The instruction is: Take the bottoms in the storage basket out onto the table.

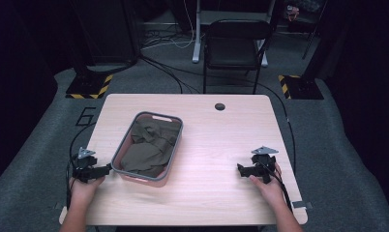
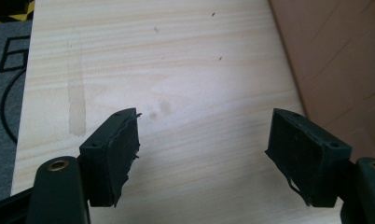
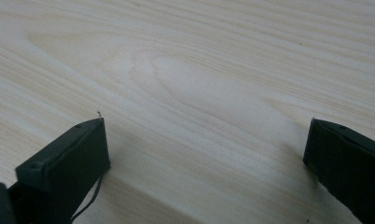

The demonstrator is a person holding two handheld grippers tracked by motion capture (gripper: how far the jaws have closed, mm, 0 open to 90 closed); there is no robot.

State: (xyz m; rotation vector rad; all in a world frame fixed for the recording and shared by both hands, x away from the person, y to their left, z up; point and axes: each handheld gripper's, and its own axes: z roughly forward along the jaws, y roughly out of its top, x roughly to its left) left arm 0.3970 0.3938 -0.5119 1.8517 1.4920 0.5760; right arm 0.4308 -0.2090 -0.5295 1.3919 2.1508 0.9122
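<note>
Nearest the person, two hands rest on the front part of the pale wooden table (image 1: 207,145), each holding a gripper. The left gripper (image 1: 107,168) sits at about eight o'clock on the tabletop, its jaws pointing toward three o'clock at the basket (image 1: 174,145) just beside it. In the left gripper view the jaws stand apart with bare wood between them and nothing held, and the basket's pinkish wall (image 2: 335,60) rises at two o'clock. The right gripper (image 1: 241,169) lies at about four o'clock on the table, well apart from the basket, jaws pointing toward nine o'clock. In the right gripper view they are spread wide over bare wood grain, empty.

Farther in, the basket, at about ten o'clock from the table's middle, holds a crumpled olive-green cloth (image 1: 149,145). Beyond the table's far edge stands a black chair (image 1: 233,46) at twelve o'clock.
</note>
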